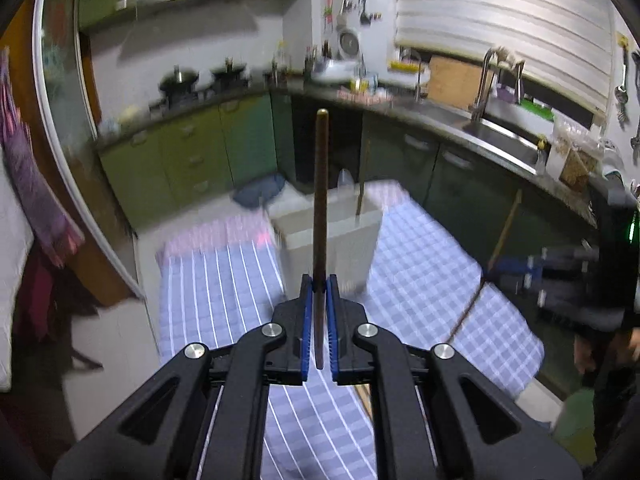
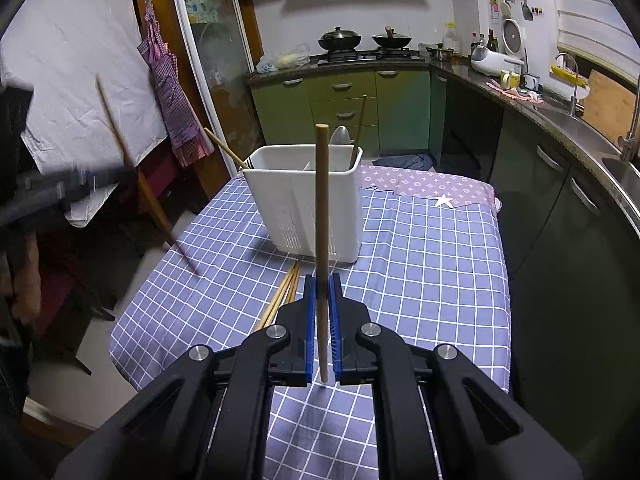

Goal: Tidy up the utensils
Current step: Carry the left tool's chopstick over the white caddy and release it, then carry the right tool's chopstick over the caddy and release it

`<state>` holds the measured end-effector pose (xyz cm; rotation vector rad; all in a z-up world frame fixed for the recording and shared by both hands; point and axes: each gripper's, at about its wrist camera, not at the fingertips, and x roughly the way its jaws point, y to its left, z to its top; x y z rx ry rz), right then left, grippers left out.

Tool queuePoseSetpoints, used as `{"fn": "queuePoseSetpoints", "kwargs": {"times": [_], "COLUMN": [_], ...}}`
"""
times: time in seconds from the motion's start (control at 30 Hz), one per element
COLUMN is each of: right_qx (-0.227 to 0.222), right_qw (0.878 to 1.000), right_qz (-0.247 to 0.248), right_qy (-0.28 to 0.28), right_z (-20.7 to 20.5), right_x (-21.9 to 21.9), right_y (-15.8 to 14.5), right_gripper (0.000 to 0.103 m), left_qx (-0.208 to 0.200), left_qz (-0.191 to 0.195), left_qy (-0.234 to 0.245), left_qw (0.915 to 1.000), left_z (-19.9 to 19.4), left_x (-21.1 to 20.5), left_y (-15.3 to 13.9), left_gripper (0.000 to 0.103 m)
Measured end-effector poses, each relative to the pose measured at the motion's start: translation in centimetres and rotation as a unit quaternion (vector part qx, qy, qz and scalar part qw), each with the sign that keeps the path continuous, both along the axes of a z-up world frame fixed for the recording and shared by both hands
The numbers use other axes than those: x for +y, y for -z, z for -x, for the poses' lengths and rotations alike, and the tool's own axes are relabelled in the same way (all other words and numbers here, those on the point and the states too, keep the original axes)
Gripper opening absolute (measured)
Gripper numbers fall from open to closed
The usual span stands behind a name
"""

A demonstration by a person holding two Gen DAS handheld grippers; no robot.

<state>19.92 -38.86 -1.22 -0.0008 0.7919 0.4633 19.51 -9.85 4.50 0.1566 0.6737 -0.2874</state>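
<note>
**Two chopsticks gripped upright, caddy on the checked cloth**

A light wooden chopstick (image 2: 321,240) is clamped between the blue pads of the right gripper (image 2: 321,312) and stands nearly upright in front of its camera. A darker chopstick (image 1: 320,220) is pinched in the same way by the left gripper (image 1: 320,316), also close to vertical. The left wrist view is blurred, so finer detail there cannot be made out.

Beyond both sticks, a white utensil caddy (image 2: 304,208) is seen standing on the blue checked tablecloth (image 2: 420,272). A spoon (image 2: 339,136) and a chopstick (image 2: 360,124) rise from its far compartment, and another chopstick (image 2: 226,148) leans out over its left rim. A small bundle of chopsticks (image 2: 282,296) lies on the cloth just in front of the caddy, near the right gripper's fingers.

Behind the table, green cabinets (image 2: 340,96) and a stove with two pans (image 2: 362,40) are visible.
</note>
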Motion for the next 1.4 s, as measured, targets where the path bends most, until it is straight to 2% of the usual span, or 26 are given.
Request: {"fn": "queuePoseSetpoints", "kwargs": {"times": [0.13, 0.23, 0.43, 0.53, 0.73, 0.87, 0.93, 1.03, 1.2, 1.3, 1.4], "right_qx": [-0.004, -0.007, -0.016, -0.02, -0.034, -0.055, -0.077, -0.106, -0.146, -0.149, -0.121], "right_qw": [1.0, 1.0, 1.0, 1.0, 0.999, 0.998, 0.997, 0.993, 0.984, 0.984, 0.989], "right_qz": [-0.006, -0.007, -0.011, -0.012, -0.011, -0.017, -0.021, -0.046, -0.084, -0.077, -0.067], "right_qy": [0.007, 0.009, 0.008, 0.007, 0.007, 0.011, 0.021, 0.03, 0.049, 0.057, 0.059], "right_z": [0.1, 0.1, 0.2, 0.2, 0.1, -0.5, -1.2, -2.5, -6.1, -9.1, -12.0], "right_x": [-0.5, -0.7, -1.2, -1.2, -1.1, -1.1, -1.0, -0.9, 0.1, 1.4, 2.8], "right_y": [-0.3, -0.6, -1.3, -1.8, -3.4, -5.6, -7.4, -10.1, -13.3, -13.4, -11.7], "right_gripper": [0.007, 0.007, 0.007, 0.007, 0.007, 0.007, 0.007, 0.007, 0.007, 0.007, 0.007], "left_qx": [-0.038, -0.063, -0.094, -0.061, 0.015, 0.01, -0.001, -0.018, -0.019, -0.004, 0.011], "left_qz": [0.019, 0.029, 0.027, 0.024, 0.014, 0.018, 0.026, 0.034, 0.021, 0.018, 0.018], "left_qy": [-0.006, -0.017, -0.042, -0.047, -0.053, -0.051, -0.049, -0.05, -0.046, -0.047, -0.051], "left_qw": [0.9991, 0.9975, 0.9943, 0.9967, 0.9984, 0.9985, 0.9984, 0.998, 0.9986, 0.9987, 0.9985], "left_z": [-2.5, -4.6, -8.6, -11.0, -13.4, -12.4, -11.3, -9.2, -5.1, -3.4, -2.1], "left_x": [-0.9, -1.4, -2.5, -3.0, -3.2, -2.6, -2.2, -1.4, -0.1, 1.0, 2.3], "left_y": [-3.1, -4.3, -4.2, -2.2, 1.5, 1.2, 0.4, -0.8, -0.7, 0.0, 0.6], "left_gripper": [0.007, 0.007, 0.007, 0.007, 0.008, 0.023, 0.025, 0.035, 0.036, 0.036, 0.041]}}
